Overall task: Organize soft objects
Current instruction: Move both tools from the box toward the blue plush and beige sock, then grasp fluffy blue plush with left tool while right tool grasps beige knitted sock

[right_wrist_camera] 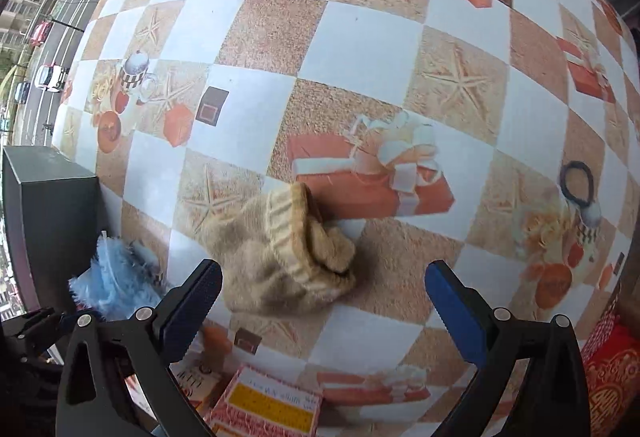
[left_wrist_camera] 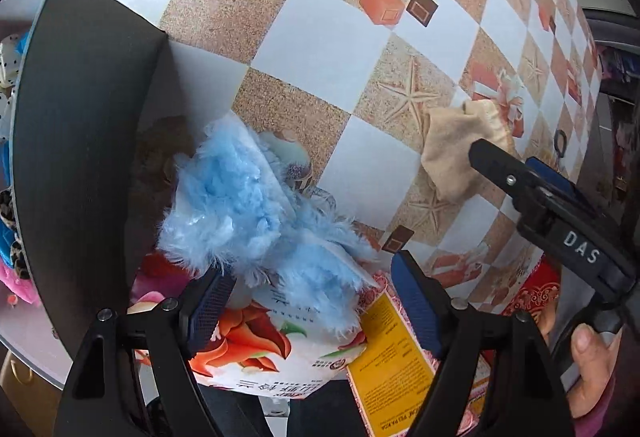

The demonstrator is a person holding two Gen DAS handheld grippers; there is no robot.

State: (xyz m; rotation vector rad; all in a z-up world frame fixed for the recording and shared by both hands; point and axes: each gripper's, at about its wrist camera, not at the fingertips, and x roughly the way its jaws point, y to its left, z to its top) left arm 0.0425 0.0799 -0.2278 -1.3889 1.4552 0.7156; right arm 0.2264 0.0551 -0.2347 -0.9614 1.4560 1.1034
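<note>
On the checkered tablecloth, a crumpled beige sock lies just ahead of the right gripper, whose blue-padded jaws stand wide apart above it; the pads touch nothing. In the left wrist view that same gripper reaches in from the right edge, a hand around its handle, its black finger crossing the sock's near corner.

The left gripper is also spread wide, and its jaws straddle the near end of a fluffy light-blue cloth. The left pad sits right at the fringe, but whether it presses the fibres cannot be told; the right pad is clear of it. The blue cloth lies partly over a floral printed packet, beside a red-and-yellow box.

A dark box stands just left of the blue cloth, its tall wall blocking that side; bits of pink, blue and spotted fabric show past it but are too cut off to name. A black hair tie lies well to the right of the sock.
</note>
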